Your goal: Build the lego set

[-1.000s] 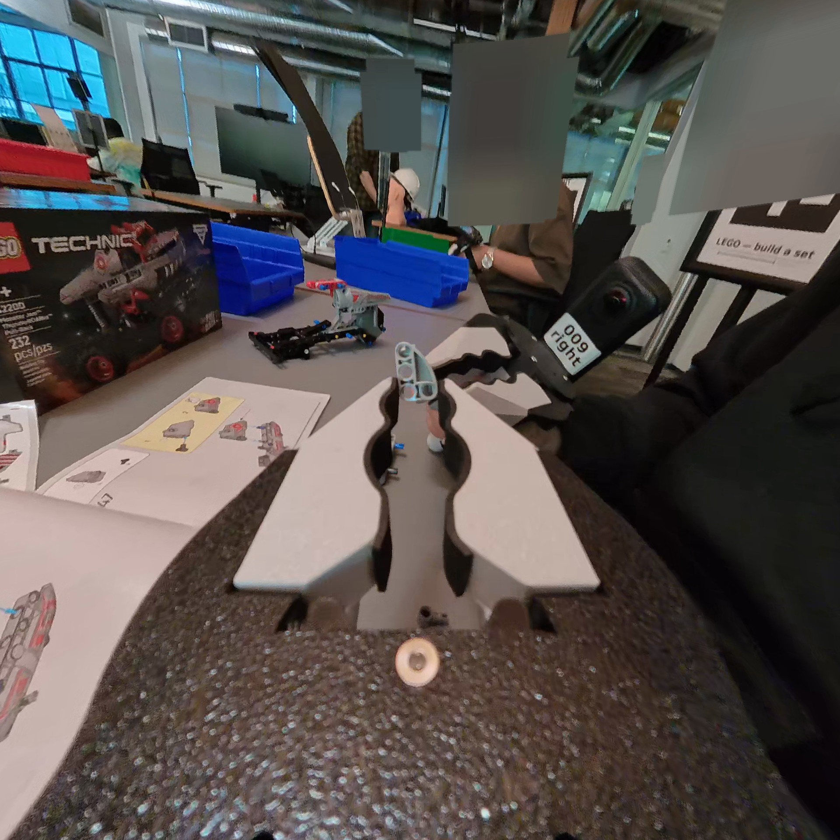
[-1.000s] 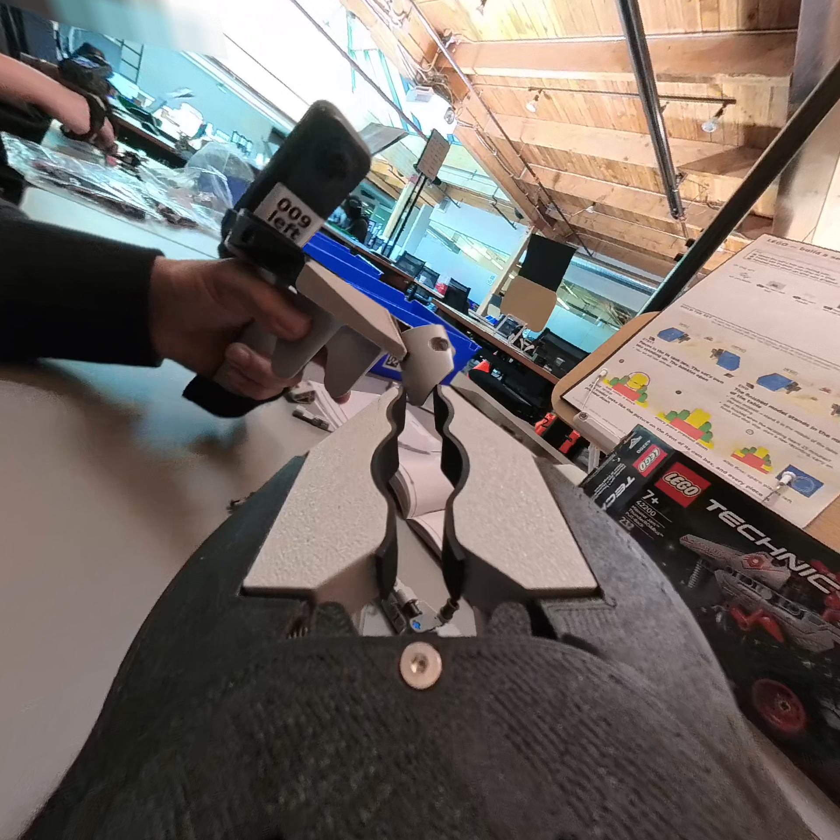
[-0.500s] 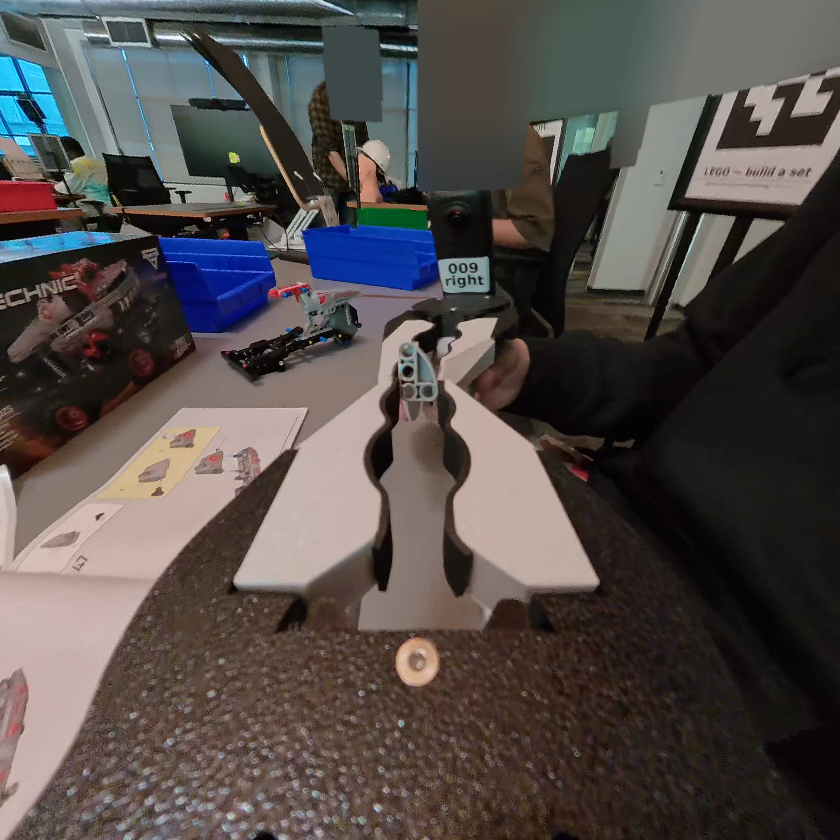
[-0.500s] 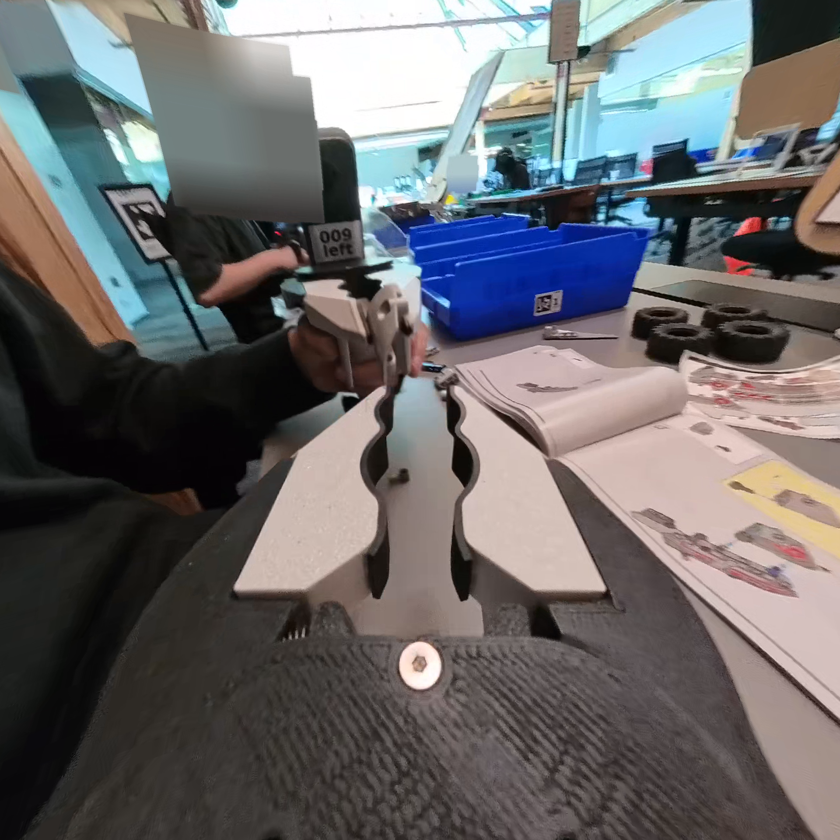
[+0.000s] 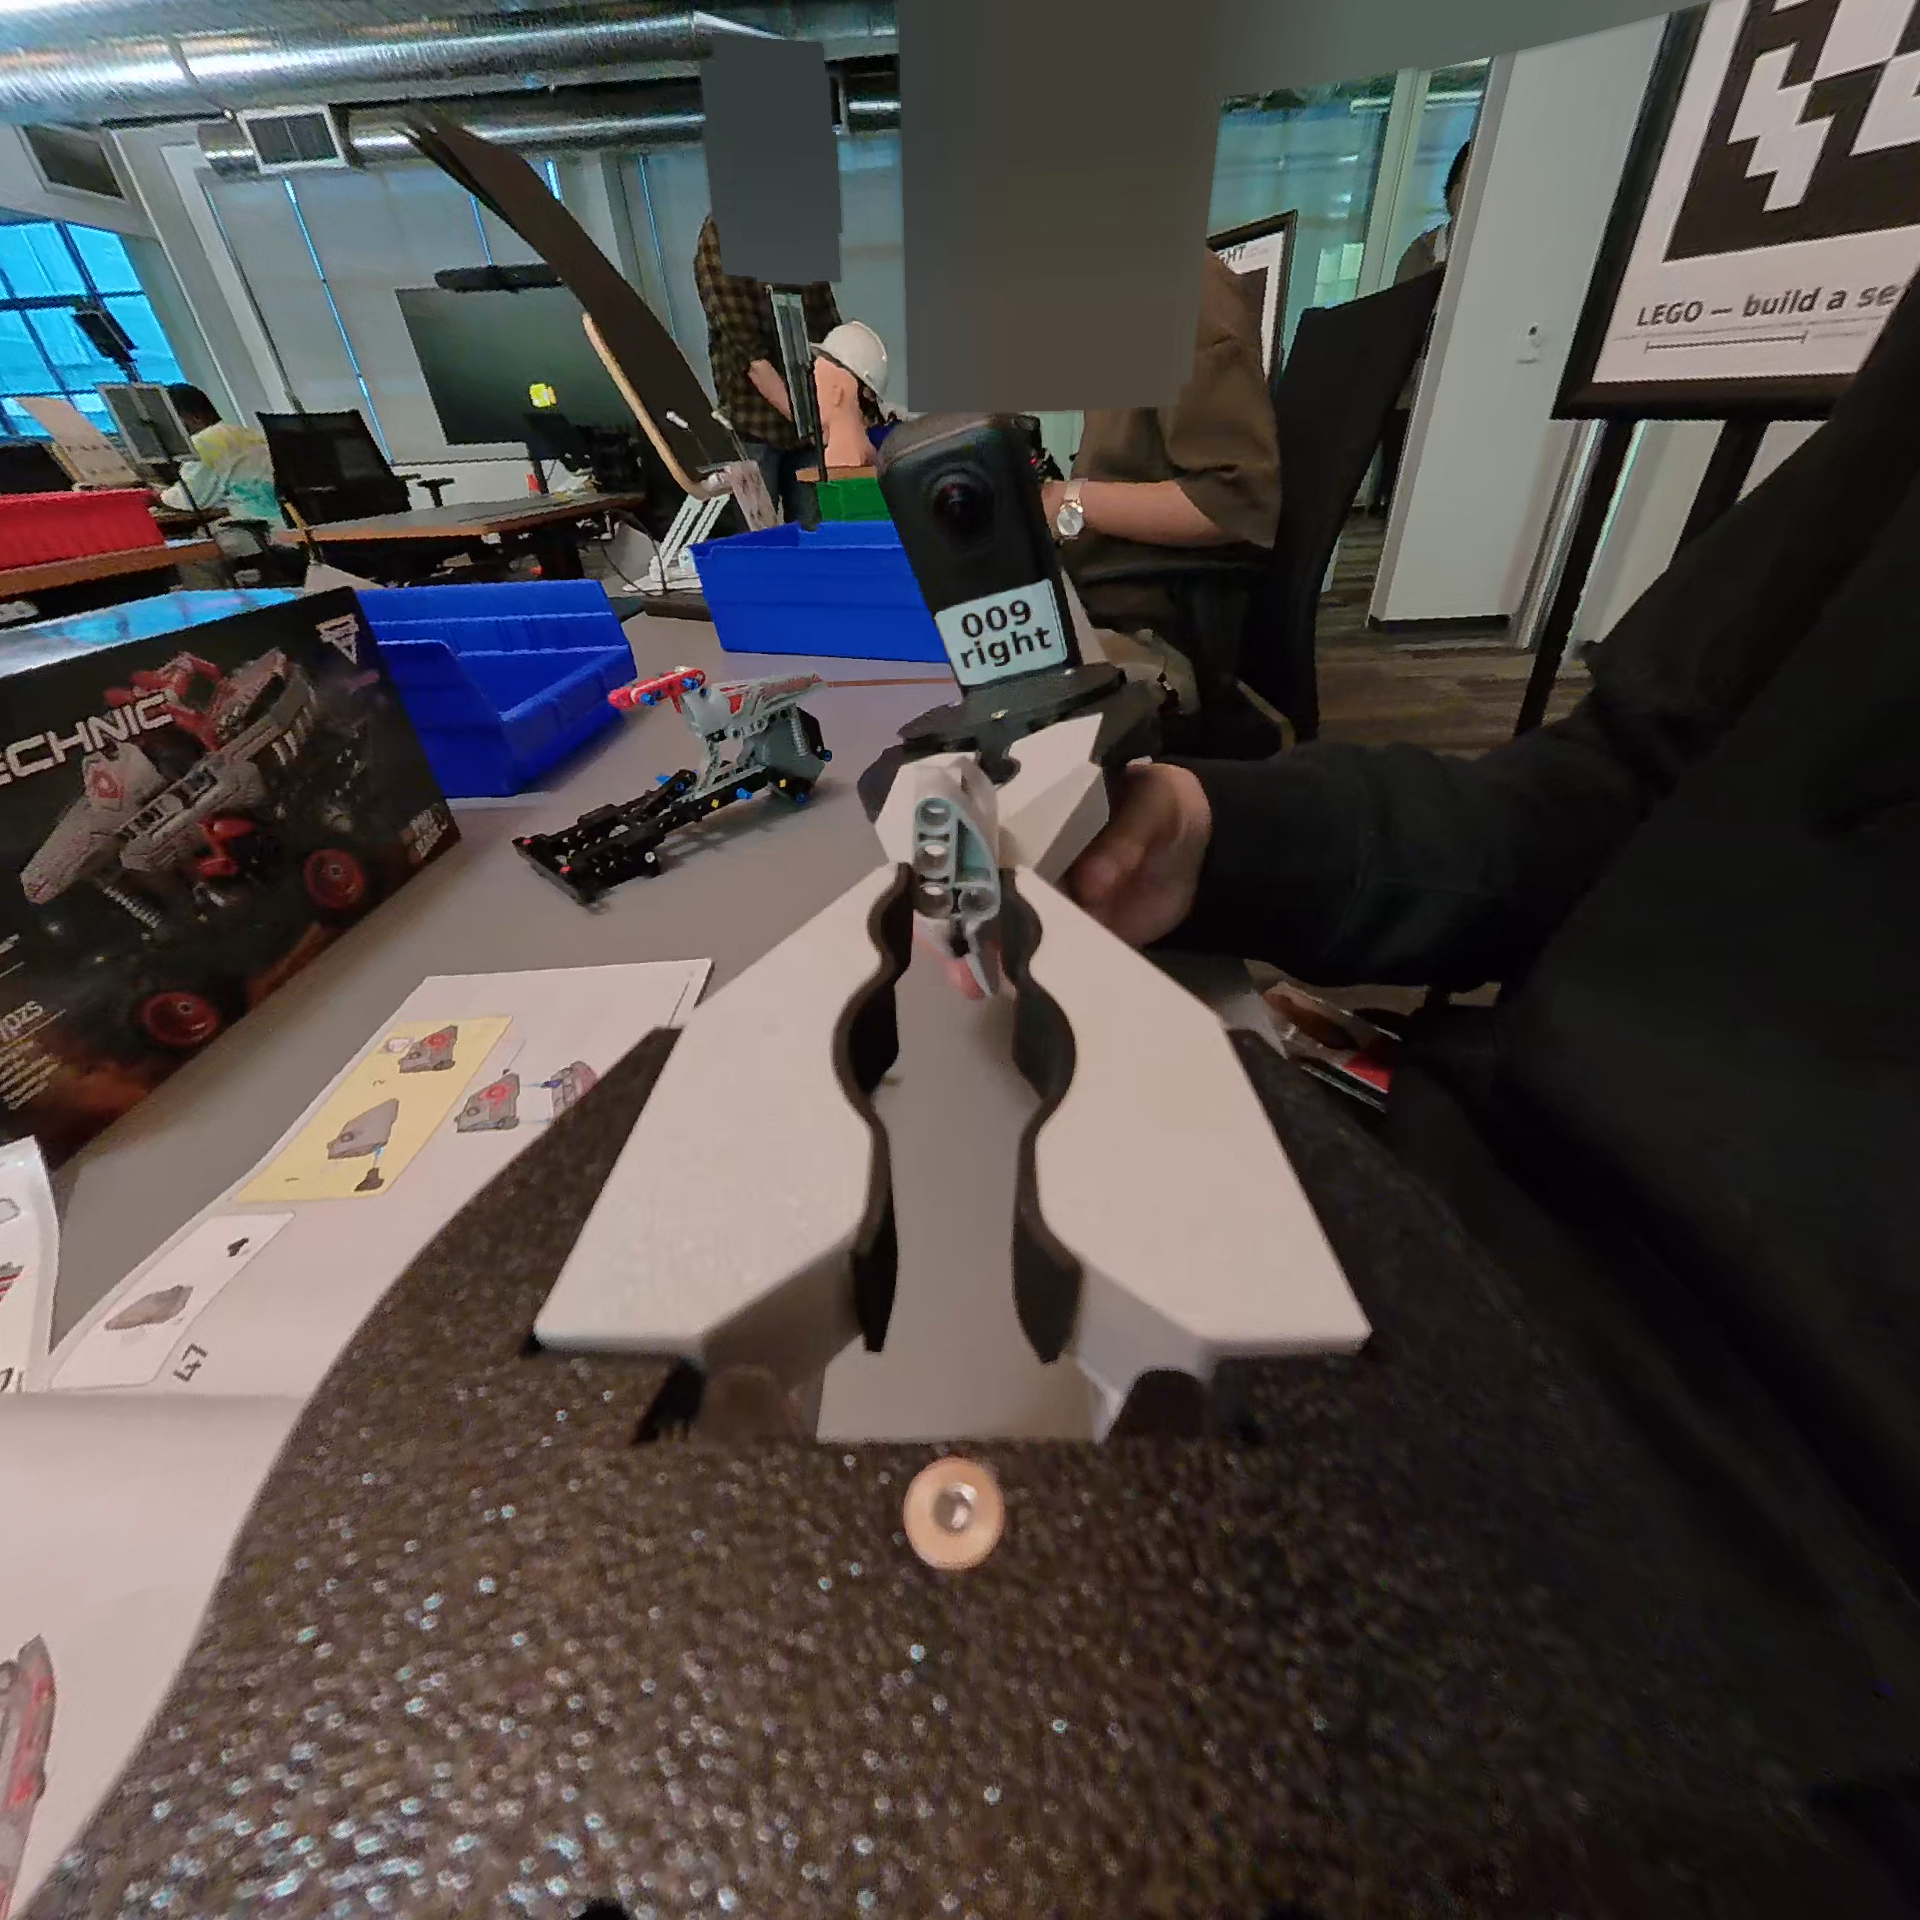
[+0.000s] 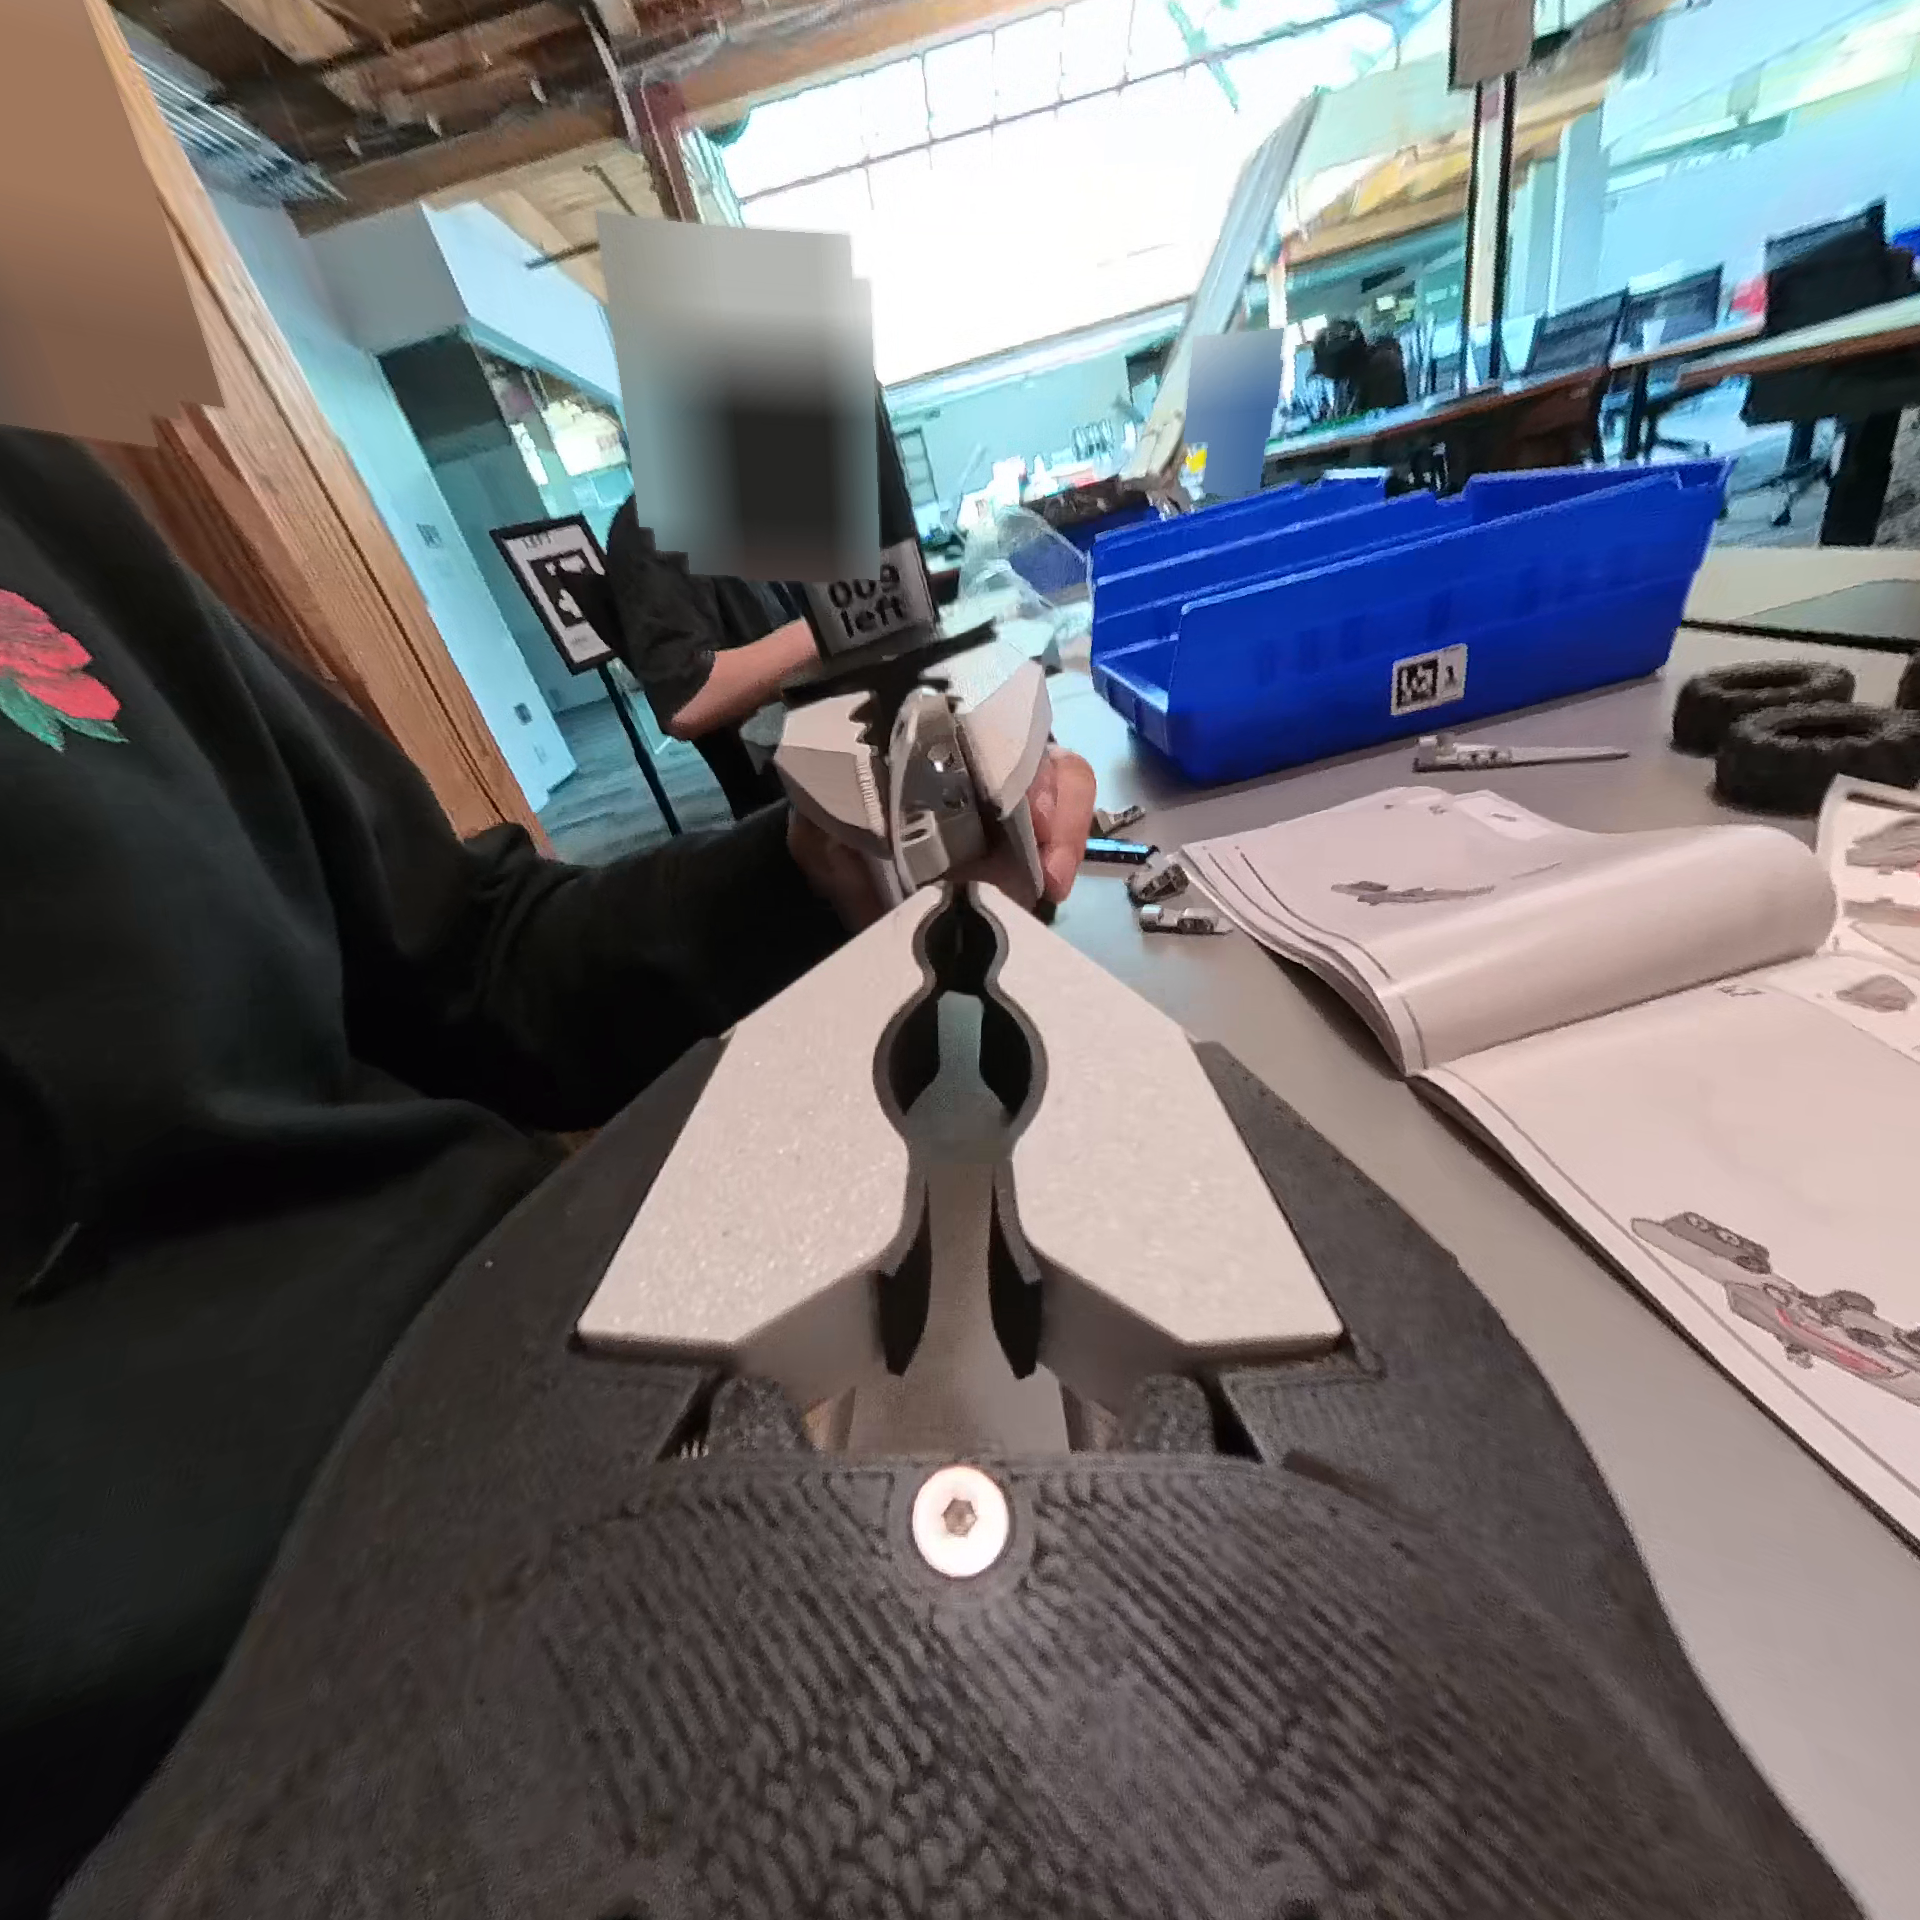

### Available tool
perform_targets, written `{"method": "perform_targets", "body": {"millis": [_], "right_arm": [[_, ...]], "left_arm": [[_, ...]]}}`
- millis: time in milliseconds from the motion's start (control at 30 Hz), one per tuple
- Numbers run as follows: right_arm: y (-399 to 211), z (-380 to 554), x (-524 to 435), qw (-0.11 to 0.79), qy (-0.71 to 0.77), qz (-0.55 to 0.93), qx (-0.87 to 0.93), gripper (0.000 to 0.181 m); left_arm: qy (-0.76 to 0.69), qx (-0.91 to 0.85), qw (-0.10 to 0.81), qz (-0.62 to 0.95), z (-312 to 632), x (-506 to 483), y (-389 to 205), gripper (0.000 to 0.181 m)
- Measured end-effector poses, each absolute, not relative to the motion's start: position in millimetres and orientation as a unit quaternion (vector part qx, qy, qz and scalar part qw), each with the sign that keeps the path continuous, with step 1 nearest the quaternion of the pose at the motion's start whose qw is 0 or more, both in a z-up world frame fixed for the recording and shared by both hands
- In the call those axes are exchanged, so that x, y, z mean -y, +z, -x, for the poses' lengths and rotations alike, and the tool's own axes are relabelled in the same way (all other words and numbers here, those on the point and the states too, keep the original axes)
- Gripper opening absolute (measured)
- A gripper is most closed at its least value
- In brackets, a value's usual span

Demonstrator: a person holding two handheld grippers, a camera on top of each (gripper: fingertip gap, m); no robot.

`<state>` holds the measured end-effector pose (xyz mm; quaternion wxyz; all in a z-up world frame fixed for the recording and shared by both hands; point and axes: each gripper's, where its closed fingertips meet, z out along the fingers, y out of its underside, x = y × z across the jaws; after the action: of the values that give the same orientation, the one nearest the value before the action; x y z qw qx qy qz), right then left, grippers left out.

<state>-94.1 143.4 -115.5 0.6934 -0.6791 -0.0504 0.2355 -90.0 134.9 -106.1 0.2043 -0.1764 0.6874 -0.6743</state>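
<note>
My left gripper is shut on a small light-grey Lego panel piece and holds it upright above the table. It also shows in the right wrist view, with the piece between its fingers. My right gripper faces it tip to tip. Its jaws are closed and its tips sit at the piece's lower end. I cannot tell whether they pinch the piece. In the left wrist view the right gripper stands just behind the piece. A half-built black and grey chassis lies on the table beyond.
The set's box stands at left, with blue bins behind it. An open instruction booklet lies to the right of my right gripper. Small loose parts, black tyres and a blue bin lie beyond. A seated person works behind. Less than 4 cm separates the two grippers' tips.
My right gripper's jaws have closed. It has swung round and come tip to tip with the left gripper. The left gripper still holds the grey piece.
</note>
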Motion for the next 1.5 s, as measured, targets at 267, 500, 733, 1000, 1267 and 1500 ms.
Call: {"method": "perform_targets", "body": {"millis": [267, 500, 733, 1000, 1267, 1500], "right_arm": [[-113, 84, -139, 0.694, 0.272, 0.667, 0.018, 0.000], [-107, 76, -134, 0.713, 0.272, 0.646, -0.001, 0.012], [-111, 88, -142, 0.708, 0.245, 0.662, 0.022, 0.006], [-106, 87, -143, 0.724, 0.239, 0.647, 0.012, 0.010], [-107, 88, -142, 0.715, 0.262, 0.648, 0.011, 0.007], [-112, 77, -140, 0.706, 0.258, 0.660, -0.016, 0.006]], "left_arm": [[-0.660, -0.693, 0.215, 0.193, 86, -143, -110, 0.014], [-0.641, -0.703, 0.240, 0.194, 84, -150, -109, 0.014], [-0.630, -0.716, 0.233, 0.189, 85, -142, -114, 0.014], [-0.618, -0.727, 0.230, 0.192, 83, -138, -119, 0.014], [-0.610, -0.735, 0.220, 0.197, 82, -137, -121, 0.015], [-0.583, -0.748, 0.221, 0.227, 85, -172, -120, 0.020]]}}
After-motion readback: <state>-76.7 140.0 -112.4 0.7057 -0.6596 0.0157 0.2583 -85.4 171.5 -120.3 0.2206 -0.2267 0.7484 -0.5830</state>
